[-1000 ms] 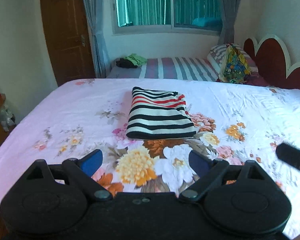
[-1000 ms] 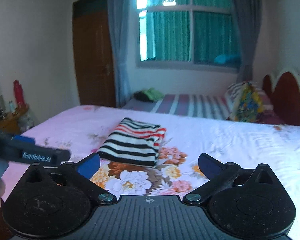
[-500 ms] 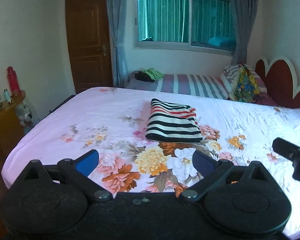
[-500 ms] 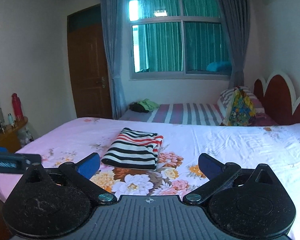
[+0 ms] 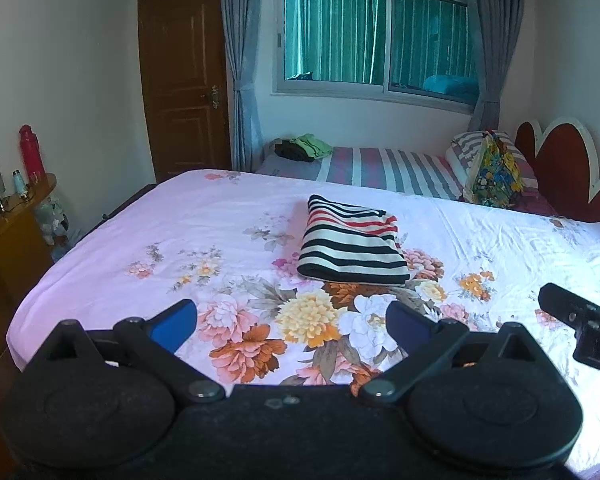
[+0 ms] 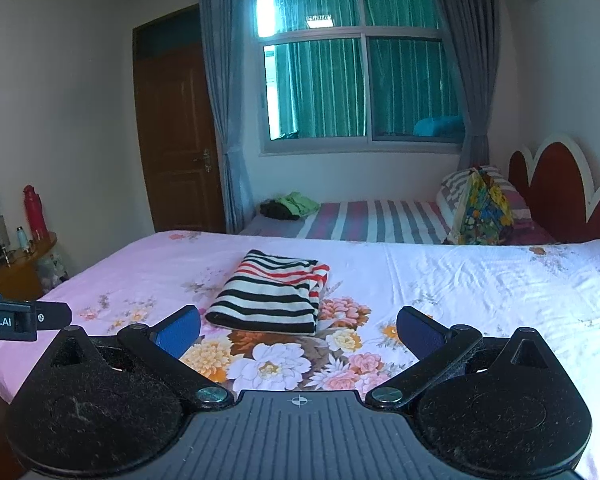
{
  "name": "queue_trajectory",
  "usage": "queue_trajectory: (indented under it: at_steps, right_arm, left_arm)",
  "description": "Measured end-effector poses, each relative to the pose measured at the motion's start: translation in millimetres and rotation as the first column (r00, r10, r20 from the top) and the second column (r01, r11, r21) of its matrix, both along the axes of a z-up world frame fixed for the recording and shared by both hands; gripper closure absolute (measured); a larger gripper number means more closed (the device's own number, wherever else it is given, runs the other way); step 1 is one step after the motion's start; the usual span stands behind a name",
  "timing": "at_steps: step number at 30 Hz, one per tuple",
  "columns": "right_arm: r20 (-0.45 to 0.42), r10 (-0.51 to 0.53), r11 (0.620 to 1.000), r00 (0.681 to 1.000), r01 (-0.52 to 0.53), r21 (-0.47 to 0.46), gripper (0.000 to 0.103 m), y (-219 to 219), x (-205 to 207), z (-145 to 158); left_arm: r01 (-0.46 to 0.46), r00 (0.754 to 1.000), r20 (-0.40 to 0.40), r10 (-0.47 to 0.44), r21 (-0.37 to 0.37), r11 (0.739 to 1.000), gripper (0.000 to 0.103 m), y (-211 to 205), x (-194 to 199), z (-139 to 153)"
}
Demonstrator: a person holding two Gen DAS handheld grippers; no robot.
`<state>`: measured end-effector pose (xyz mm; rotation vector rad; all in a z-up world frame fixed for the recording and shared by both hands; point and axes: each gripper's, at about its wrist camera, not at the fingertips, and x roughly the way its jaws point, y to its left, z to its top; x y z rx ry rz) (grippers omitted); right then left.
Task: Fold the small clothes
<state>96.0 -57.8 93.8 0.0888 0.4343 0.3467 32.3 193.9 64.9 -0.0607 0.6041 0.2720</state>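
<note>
Striped garment point(image 5: 354, 242) lies folded into a compact rectangle on the floral bedsheet point(image 5: 204, 220), clear of both tools. Left gripper point(image 5: 292, 322): jaws just finished widening, spread wide, nothing between them. Right gripper point(image 6: 298, 330): jaws likewise apart and empty, short of the garment.

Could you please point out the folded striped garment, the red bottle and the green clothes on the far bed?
Folded striped garment point(image 5: 354, 246): left wrist view, middle of its top.
Red bottle point(image 6: 35, 213): right wrist view, its body.
Green clothes point(image 5: 312, 145): left wrist view, top of the pile.
</note>
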Motion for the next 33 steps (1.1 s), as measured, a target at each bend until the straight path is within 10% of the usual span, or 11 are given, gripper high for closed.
queue_trajectory:
  at_steps: [33]
  right_arm:
    - [-0.015,0.016,1.000,1.000,-0.016,0.007,0.000,2.2,4.2,-3.4]
  left_arm:
    - [0.013,1.000,-0.023,-0.013,-0.007,1.000,0.002,2.6,4.7,-6.5]
